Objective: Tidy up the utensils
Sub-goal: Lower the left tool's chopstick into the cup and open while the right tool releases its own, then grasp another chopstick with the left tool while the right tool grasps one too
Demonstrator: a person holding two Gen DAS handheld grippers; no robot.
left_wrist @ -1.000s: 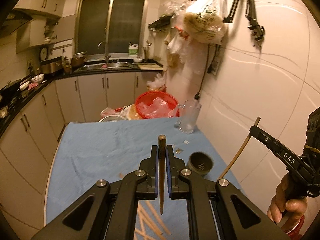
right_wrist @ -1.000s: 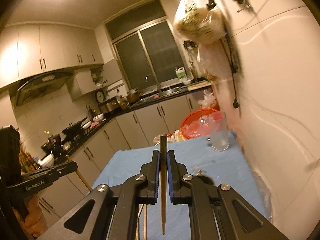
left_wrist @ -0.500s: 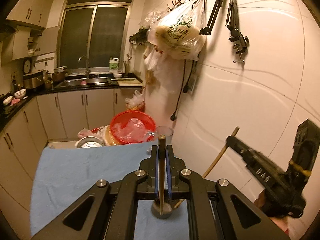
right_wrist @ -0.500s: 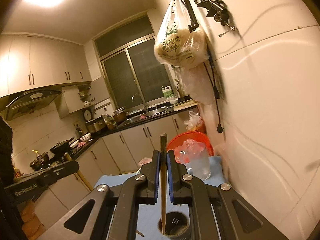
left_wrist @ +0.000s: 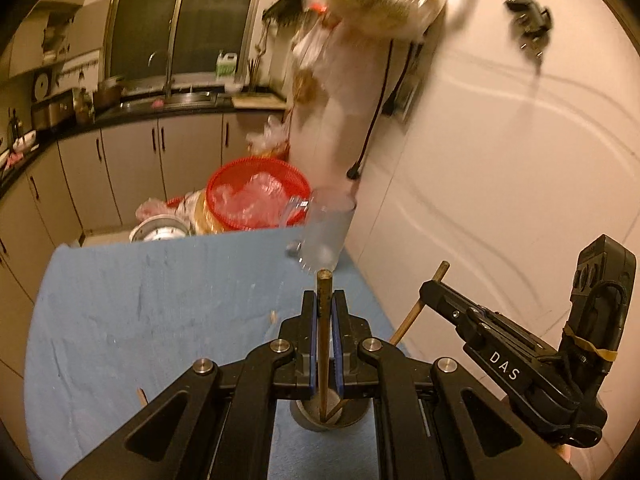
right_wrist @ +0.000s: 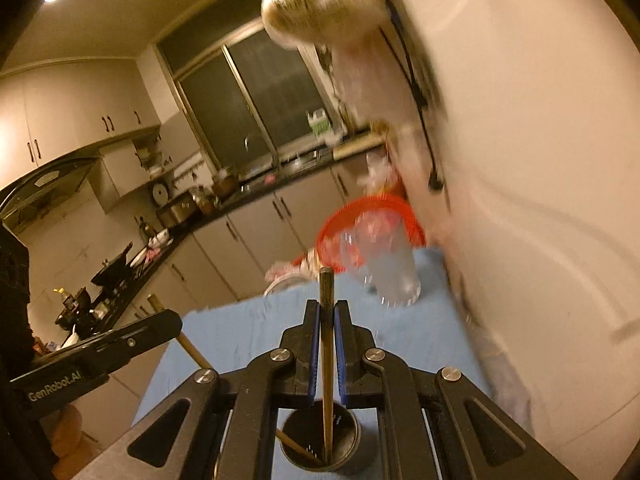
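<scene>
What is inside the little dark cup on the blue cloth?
Inside the dark cup are the lower ends of two chopsticks, one held by the right gripper, the other by the left gripper. The cup's bottom is too dark to see.

Dim kitchen: dark window [left_wrist: 176, 16] above grey cabinets [left_wrist: 128, 160], cream wall [left_wrist: 500, 160].

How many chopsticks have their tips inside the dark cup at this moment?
2. One chopstick is clamped in the left tool, the other chopstick in the right tool; both tips reach into the dark cup. More may be hidden behind the tools.
</scene>
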